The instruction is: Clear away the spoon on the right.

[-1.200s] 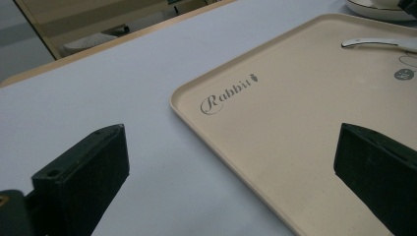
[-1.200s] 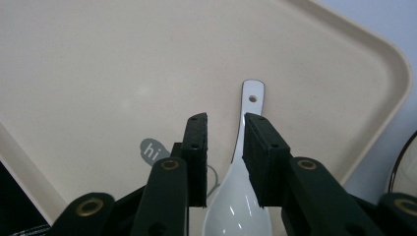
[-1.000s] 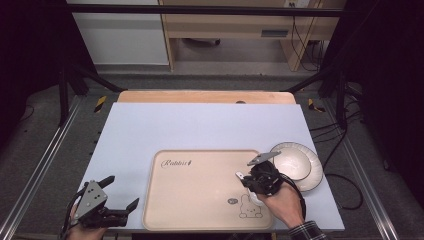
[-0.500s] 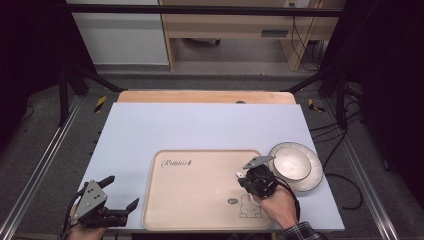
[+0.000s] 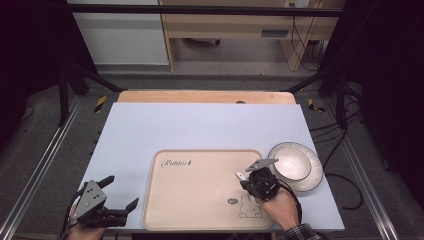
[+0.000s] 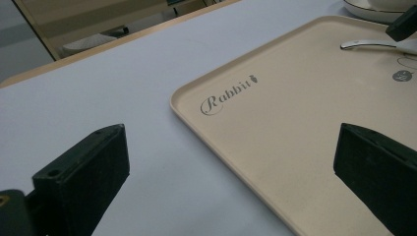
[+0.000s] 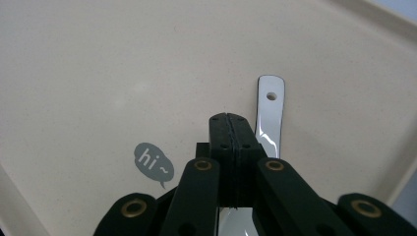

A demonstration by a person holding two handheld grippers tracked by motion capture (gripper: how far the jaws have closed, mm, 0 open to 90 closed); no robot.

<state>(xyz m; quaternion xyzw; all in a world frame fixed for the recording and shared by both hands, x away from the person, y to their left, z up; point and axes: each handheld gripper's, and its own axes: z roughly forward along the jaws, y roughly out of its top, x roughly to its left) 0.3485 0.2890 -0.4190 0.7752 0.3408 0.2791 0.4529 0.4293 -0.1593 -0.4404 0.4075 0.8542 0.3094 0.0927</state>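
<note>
Gripping spoon (image 7: 269,123) over tray (image 5: 200,200), right gripper (image 5: 246,180) fingers closed; left gripper (image 5: 122,195) fingers wide, empty; plate (image 5: 295,165) beside

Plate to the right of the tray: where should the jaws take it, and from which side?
Probably the near rim. The plate lies flat on the table, so only its upturned edge gives the jaws something to close on, one above and one beneath. Come in low from the near right, over bare table; the tray crowds the plate's left side.
</note>
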